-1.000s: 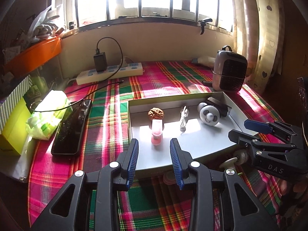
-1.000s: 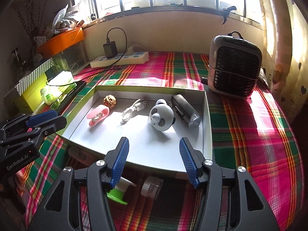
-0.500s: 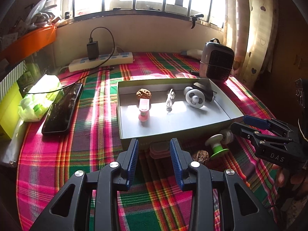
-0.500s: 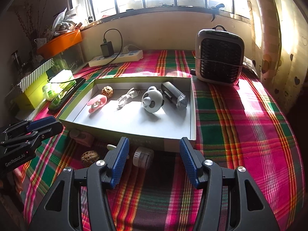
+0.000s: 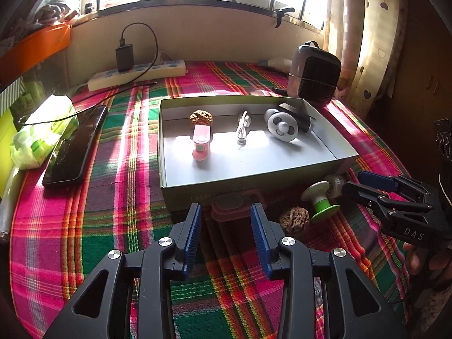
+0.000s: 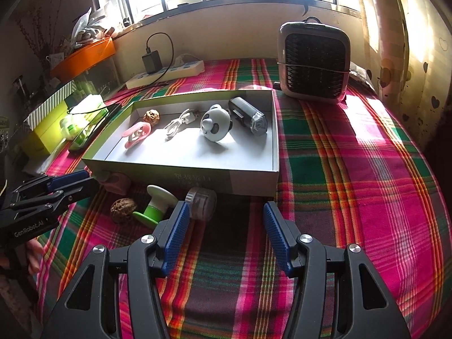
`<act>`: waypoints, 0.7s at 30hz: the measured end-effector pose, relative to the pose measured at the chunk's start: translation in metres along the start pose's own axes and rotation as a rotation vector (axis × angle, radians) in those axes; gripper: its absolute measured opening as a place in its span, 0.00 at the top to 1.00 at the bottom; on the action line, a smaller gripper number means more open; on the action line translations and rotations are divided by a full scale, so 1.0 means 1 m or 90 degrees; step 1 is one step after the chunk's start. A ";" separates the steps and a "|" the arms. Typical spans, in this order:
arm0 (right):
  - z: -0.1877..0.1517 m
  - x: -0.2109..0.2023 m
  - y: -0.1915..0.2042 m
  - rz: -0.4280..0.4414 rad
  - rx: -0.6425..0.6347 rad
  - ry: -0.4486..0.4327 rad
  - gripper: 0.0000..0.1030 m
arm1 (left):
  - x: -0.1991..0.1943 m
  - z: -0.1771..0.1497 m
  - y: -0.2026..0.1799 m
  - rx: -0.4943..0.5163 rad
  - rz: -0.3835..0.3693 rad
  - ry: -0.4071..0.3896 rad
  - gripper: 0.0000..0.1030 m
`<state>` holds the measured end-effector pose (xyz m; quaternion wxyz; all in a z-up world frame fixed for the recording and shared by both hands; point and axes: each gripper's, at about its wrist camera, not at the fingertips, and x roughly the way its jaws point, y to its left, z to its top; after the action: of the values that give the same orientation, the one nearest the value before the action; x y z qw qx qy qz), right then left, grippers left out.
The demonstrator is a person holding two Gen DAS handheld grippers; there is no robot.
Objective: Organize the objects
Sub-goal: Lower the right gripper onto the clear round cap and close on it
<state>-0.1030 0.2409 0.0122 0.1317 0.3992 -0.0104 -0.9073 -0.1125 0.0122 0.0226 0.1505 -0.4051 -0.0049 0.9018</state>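
Observation:
A shallow grey box (image 5: 180, 195) (image 6: 254, 182) holds a walnut, a pink clip (image 5: 201, 142), a white cable, a panda toy (image 6: 216, 127) and a grey cylinder. In front of it lie a small pink case (image 5: 234, 207), a loose walnut (image 5: 295, 220) (image 6: 123, 209), a green-and-white knob (image 5: 320, 199) (image 6: 156, 202) and a clear jar (image 6: 201, 203). My left gripper (image 5: 226, 205) hovers just short of the pink case, its jaws opening with nothing pressed between them. My right gripper (image 6: 225, 206) stands open and holds nothing, the jar beside its left finger.
A small heater (image 6: 313, 65) stands behind the box at the right. A power strip with a charger (image 5: 135, 76) lies by the wall. A black phone (image 5: 76, 147) and a green tissue pack (image 5: 42, 132) sit at the left. The cloth is plaid.
Both views have drawn back from over the box to the cloth in front of it, bringing the loose items into sight. The left jaws stand slightly wider.

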 end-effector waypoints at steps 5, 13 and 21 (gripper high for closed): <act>0.003 0.008 0.007 0.000 -0.007 0.013 0.46 | 0.004 0.000 0.000 -0.003 -0.015 0.005 0.67; 0.008 0.018 0.010 -0.011 -0.018 0.033 0.46 | 0.008 0.004 0.001 0.002 -0.021 0.009 0.67; 0.007 0.018 0.005 -0.026 -0.007 0.028 0.46 | 0.013 0.006 -0.005 0.013 -0.040 0.018 0.67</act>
<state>-0.1185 0.2316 0.0049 0.1155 0.4187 0.0058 -0.9007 -0.1238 0.0213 0.0175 0.1831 -0.4158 -0.0063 0.8908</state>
